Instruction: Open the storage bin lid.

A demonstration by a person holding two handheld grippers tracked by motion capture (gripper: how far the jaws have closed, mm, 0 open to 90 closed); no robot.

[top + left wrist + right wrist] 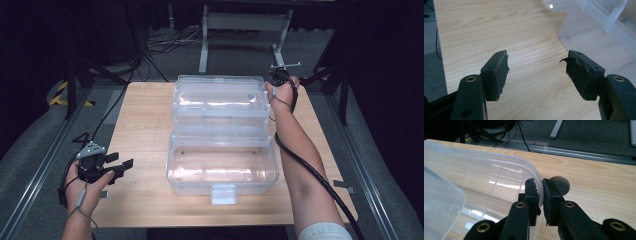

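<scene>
On the table (145,125), right gripper (541,192) jaws clamping clear lid (486,182) rim; left gripper (536,72) jaws apart, empty.

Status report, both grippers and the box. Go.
Right gripper shut on lid rim of open clear box. Left gripper open over bare table. Nothing in the way.

The table (145,125) was pale wood with a fine brown grain. On it stood a clear, colourless plastic box (222,165) with a frosted white latch (223,194) at its front. Both grippers were black: the left gripper (537,72) had dull black rubber pads (501,72) and small brass-coloured rivets (470,79), and the right gripper (541,195) matched it. A grey plate (91,149) topped the left one. The cable (315,175) was black. The floor (30,165) was grey carpet, with yellow-and-black striped tape (60,94) at the far left.
</scene>
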